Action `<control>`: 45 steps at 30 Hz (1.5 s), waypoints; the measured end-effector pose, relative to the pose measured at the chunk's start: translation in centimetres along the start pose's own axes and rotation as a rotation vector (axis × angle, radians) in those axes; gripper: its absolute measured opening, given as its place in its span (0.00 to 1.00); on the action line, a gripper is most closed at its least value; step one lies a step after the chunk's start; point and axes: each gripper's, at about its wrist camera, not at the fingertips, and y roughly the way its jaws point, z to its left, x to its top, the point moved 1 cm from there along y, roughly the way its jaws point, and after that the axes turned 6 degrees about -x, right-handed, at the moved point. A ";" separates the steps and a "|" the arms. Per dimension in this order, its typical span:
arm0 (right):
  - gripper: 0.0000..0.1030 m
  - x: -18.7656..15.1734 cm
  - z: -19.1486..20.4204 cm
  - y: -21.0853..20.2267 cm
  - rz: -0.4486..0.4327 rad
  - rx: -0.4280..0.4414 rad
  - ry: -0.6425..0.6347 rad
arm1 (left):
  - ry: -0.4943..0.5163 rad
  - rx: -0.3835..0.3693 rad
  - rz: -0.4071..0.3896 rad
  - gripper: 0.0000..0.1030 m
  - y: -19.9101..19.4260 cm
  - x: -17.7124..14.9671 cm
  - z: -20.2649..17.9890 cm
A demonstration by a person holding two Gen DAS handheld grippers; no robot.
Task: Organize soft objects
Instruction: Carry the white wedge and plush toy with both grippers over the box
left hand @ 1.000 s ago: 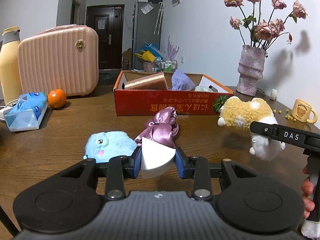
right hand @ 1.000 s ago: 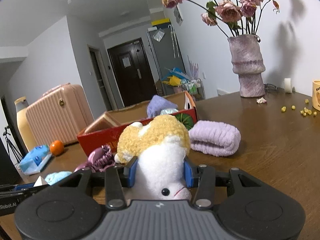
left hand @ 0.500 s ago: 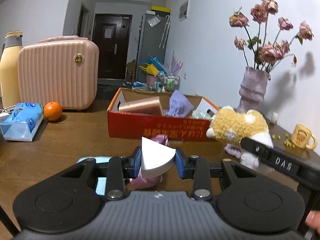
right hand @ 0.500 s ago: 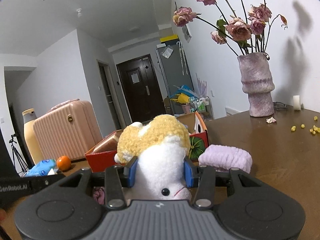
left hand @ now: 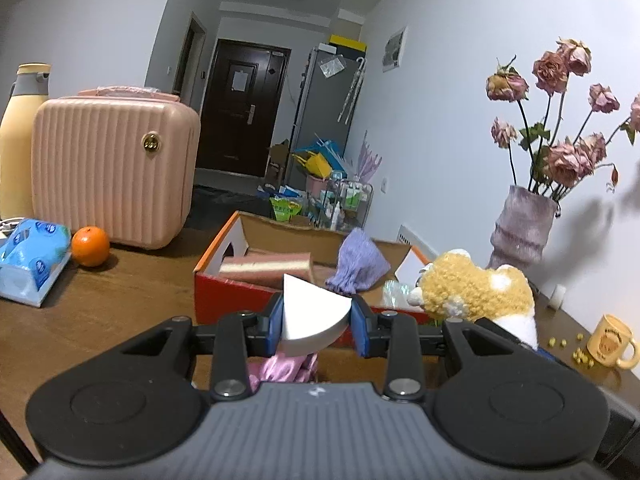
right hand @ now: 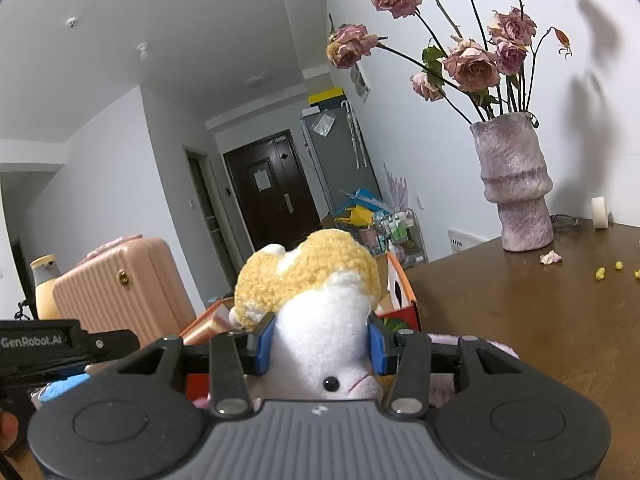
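Observation:
My left gripper (left hand: pixel 317 322) is shut on a white wedge-shaped sponge (left hand: pixel 310 314), held above the table just before the red cardboard box (left hand: pixel 228 292). Inside the box lie a copper-coloured roll (left hand: pixel 266 266) and a lilac cloth (left hand: pixel 360 262). A pink satin scrunchie (left hand: pixel 282 368) shows below the sponge. My right gripper (right hand: pixel 318 344) is shut on a yellow-and-white plush toy (right hand: pixel 316 312), lifted beside the box's right end; the same plush toy (left hand: pixel 476 290) appears at the right of the left wrist view. A lilac rolled towel (right hand: pixel 502 350) lies behind the right gripper's finger.
A pink hard case (left hand: pixel 112 176), a yellow bottle (left hand: pixel 20 136), an orange (left hand: pixel 90 241) and a tissue pack (left hand: pixel 32 258) stand at the left. A vase of dried roses (right hand: pixel 516 184), a yellow mug (left hand: pixel 610 340) and scattered yellow bits (right hand: pixel 608 270) occupy the right side.
Both grippers rose and moved toward the red box, carrying the sponge and the plush. The blue plush and the scrunchie dropped out of sight beneath the left gripper.

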 end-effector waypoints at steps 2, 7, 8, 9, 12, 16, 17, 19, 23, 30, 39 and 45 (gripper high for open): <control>0.43 0.3 0.1 0.7 -0.005 -0.003 0.003 | -0.002 0.004 -0.008 0.34 0.7 0.5 -0.5; 0.43 0.8 0.6 2.3 -0.031 -0.021 -0.007 | -0.005 0.002 -0.018 0.34 2.5 1.2 -1.3; 0.43 1.0 0.8 2.6 -0.039 -0.024 -0.014 | -0.005 0.004 -0.021 0.34 2.8 1.3 -1.4; 0.43 1.1 0.9 2.8 -0.044 -0.024 -0.020 | -0.006 0.004 -0.024 0.34 3.1 1.4 -1.4; 0.43 1.3 1.2 3.9 -0.049 -0.024 -0.022 | -0.005 0.005 -0.036 0.34 4.0 1.9 -1.5; 0.43 1.8 1.2 5.1 -0.051 -0.024 -0.012 | -0.014 0.008 -0.048 0.34 5.2 2.7 -1.3; 0.43 1.9 1.2 5.4 -0.053 -0.023 -0.009 | -0.019 0.007 -0.049 0.34 5.5 2.9 -1.2; 0.43 2.1 1.3 6.0 -0.057 -0.024 -0.004 | -0.025 0.010 -0.053 0.34 6.1 3.3 -1.0; 0.43 2.7 1.3 7.4 -0.061 -0.023 0.008 | -0.037 0.012 -0.058 0.34 7.5 4.1 -0.6; 0.43 3.1 1.8 10.0 -0.060 -0.021 0.011 | -0.043 0.016 -0.070 0.34 9.8 5.2 -0.1; 0.44 3.4 2.4 13.1 -0.046 -0.013 0.006 | -0.051 0.035 -0.070 0.34 12.7 6.2 0.9; 0.44 3.7 2.7 14.7 -0.039 -0.026 -0.005 | -0.050 0.047 -0.067 0.34 14.2 6.8 1.4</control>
